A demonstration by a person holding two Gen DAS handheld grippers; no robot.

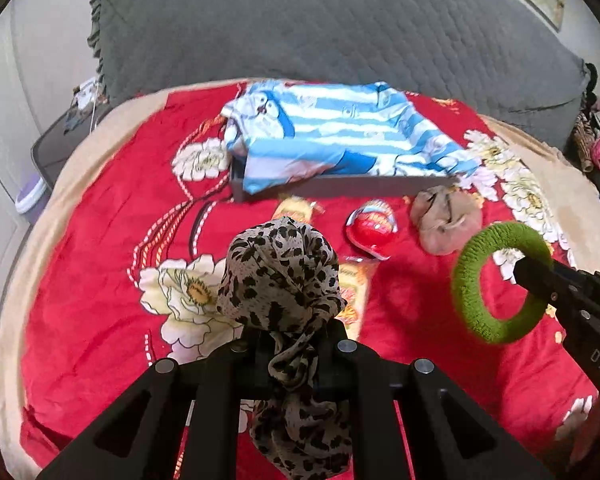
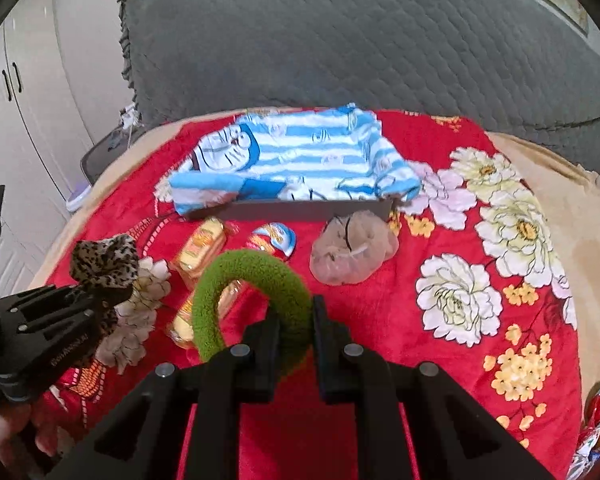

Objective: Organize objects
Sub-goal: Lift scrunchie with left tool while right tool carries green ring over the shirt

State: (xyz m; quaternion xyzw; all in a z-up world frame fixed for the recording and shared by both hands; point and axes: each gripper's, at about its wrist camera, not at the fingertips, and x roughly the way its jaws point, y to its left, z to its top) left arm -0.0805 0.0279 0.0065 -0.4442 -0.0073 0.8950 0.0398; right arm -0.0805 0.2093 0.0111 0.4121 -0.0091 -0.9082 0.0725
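Scrunchies both held above the bed: left gripper (image 1: 292, 344) fingers clamp the leopard scrunchie (image 1: 280, 272), right gripper (image 2: 296, 332) fingers pinch the green scrunchie (image 2: 252, 296). Grey box (image 2: 300, 210) under the striped cloth (image 2: 296, 156) lies straight ahead, beyond the snacks, nearer the right.

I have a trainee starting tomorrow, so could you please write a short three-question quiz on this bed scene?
1. True or false: the left tool is shut on a leopard-print scrunchie.
2. What does the right tool hold? A) the red-and-white egg-shaped packet B) the green fuzzy ring C) the beige mesh pouch
3. Fill in: the blue-and-white striped cloth is draped over a grey ____.

Key: 1 true; 2 B; 3 box, though only its front wall shows below the cloth, on the red floral blanket.
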